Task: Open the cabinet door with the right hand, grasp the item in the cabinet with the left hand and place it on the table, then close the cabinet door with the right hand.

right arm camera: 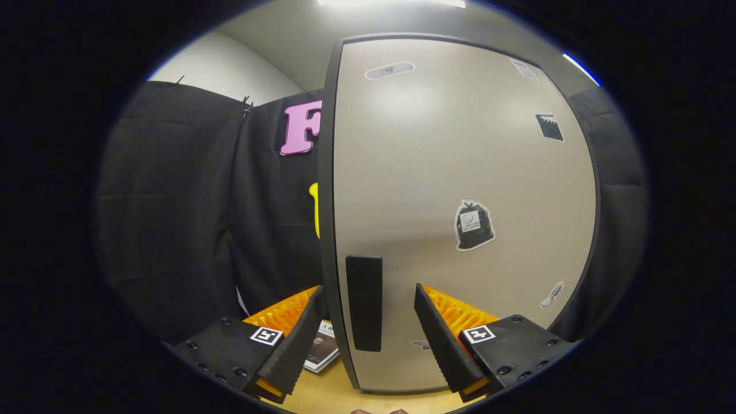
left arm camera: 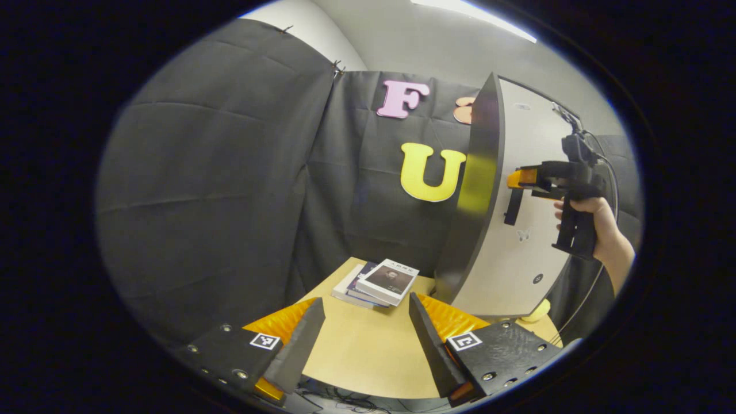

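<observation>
The cabinet [left arm camera: 480,190] stands on the table's right side, with a dark side panel and a beige door [right arm camera: 460,172] that looks shut. What is inside it is hidden. A black vertical handle [right arm camera: 364,303] sits near the door's left edge. My right gripper [right arm camera: 368,290] is open, one finger on each side of the handle and neither pressing on it. In the left gripper view a hand holds this right gripper [left arm camera: 517,179] up at the handle [left arm camera: 512,208]. My left gripper [left arm camera: 365,302] hovers open and empty over the wooden table [left arm camera: 368,351].
A small stack of books [left arm camera: 376,283] lies on the table left of the cabinet, its corner visible by the door's lower edge [right arm camera: 322,351]. Stickers dot the door. Black cloth walls close in the back and left. Cables trail from the right gripper.
</observation>
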`<state>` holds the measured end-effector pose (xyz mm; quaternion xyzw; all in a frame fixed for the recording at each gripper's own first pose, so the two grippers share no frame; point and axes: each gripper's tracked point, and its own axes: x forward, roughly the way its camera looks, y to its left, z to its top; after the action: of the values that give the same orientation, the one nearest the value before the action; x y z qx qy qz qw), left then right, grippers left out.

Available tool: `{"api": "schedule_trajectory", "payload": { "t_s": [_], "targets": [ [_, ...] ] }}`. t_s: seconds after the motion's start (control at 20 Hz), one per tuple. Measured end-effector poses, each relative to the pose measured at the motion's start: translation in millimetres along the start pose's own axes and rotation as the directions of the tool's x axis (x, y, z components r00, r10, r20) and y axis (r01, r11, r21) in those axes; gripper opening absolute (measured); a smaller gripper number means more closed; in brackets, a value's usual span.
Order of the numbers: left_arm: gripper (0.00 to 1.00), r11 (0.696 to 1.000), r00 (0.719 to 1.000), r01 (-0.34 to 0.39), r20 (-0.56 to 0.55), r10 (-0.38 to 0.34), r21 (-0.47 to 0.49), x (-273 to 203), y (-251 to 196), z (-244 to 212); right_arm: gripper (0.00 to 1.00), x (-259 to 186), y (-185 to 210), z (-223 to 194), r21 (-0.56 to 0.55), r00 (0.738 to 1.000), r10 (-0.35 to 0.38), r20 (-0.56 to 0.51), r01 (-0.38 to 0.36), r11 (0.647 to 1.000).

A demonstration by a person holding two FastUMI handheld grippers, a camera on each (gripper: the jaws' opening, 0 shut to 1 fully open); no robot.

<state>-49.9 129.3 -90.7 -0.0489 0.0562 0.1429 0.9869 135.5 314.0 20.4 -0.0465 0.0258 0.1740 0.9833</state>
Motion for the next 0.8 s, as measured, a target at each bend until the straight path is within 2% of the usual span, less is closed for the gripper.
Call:
{"api": "schedule_trajectory", "payload": {
  "t_s": [0.1, 0.15, 0.2, 0.25, 0.3, 0.35, 0.4, 0.45, 0.5, 0.55, 0.6, 0.65, 0.7, 0.75, 0.8],
  "targets": [
    [0.85, 1.000, 1.000, -0.007, -0.023, 0.007, -0.006, 5, 5, -8, 0.98, 8, 0, -9, -0.015, 1.000, -0.015, -0.016, 0.014, 1.000],
    [0.85, 1.000, 0.999, -0.018, -0.028, 0.018, -0.008, 6, 9, -10, 0.92, 11, 0, -11, -0.021, 1.000, -0.023, -0.017, 0.023, 1.000],
    [0.85, 1.000, 0.999, -0.024, -0.022, 0.024, -0.011, 8, 12, -10, 0.98, 12, 0, -11, -0.019, 1.000, -0.024, -0.016, 0.023, 1.000],
    [0.90, 1.000, 1.000, -0.022, -0.020, 0.022, -0.017, 11, 12, -8, 0.91, 15, 3, -11, -0.012, 1.000, -0.024, -0.012, 0.024, 1.000],
    [0.85, 1.000, 1.000, -0.021, -0.022, 0.021, -0.022, 12, 12, -9, 0.87, 17, 3, -10, -0.011, 0.999, -0.031, -0.010, 0.031, 0.999],
    [0.85, 1.000, 1.000, -0.020, -0.024, 0.020, -0.024, 14, 14, -10, 0.71, 18, 4, -9, -0.014, 0.999, -0.037, -0.008, 0.037, 0.999],
    [0.85, 1.000, 1.000, -0.021, -0.021, 0.021, -0.022, 16, 15, -8, 0.67, 19, 3, -7, -0.019, 0.999, -0.051, -0.007, 0.050, 0.999],
    [0.85, 1.000, 1.000, -0.022, -0.013, 0.022, -0.020, 19, 16, -5, 0.54, 22, 3, -7, -0.017, 0.999, -0.054, -0.007, 0.054, 0.998],
    [0.90, 1.000, 1.000, -0.024, -0.005, 0.024, -0.018, 20, 16, -3, 0.48, 22, 1, -6, -0.012, 0.998, -0.068, -0.007, 0.068, 0.998],
    [0.85, 1.000, 1.000, -0.022, -0.001, 0.022, -0.017, 21, 16, -3, 0.41, 23, 2, -4, 0.000, 0.998, -0.066, -0.003, 0.066, 0.998],
    [0.85, 1.000, 1.000, -0.019, -0.003, 0.019, -0.016, 22, 14, -3, 0.41, 26, 1, -5, 0.018, 0.997, -0.072, -0.003, 0.072, 0.997],
    [0.85, 1.000, 1.000, -0.018, -0.004, 0.018, -0.013, 23, 13, -3, 0.33, 22, 1, -3, 0.030, 0.997, -0.072, 0.000, 0.072, 0.997],
    [0.85, 1.000, 1.000, -0.014, -0.004, 0.014, -0.011, 23, 11, -2, 0.36, 22, 0, -3, 0.028, 0.997, -0.079, 0.005, 0.079, 0.997],
    [0.85, 1.000, 1.000, -0.011, -0.005, 0.011, -0.008, 24, 9, -4, 0.30, 24, 0, -2, 0.026, 0.996, -0.084, 0.011, 0.084, 0.996],
    [0.85, 1.000, 1.000, -0.013, -0.010, 0.013, -0.004, 24, 9, -5, 0.31, 24, 0, -3, 0.016, 0.997, -0.078, 0.003, 0.078, 0.997]
  ]
}}
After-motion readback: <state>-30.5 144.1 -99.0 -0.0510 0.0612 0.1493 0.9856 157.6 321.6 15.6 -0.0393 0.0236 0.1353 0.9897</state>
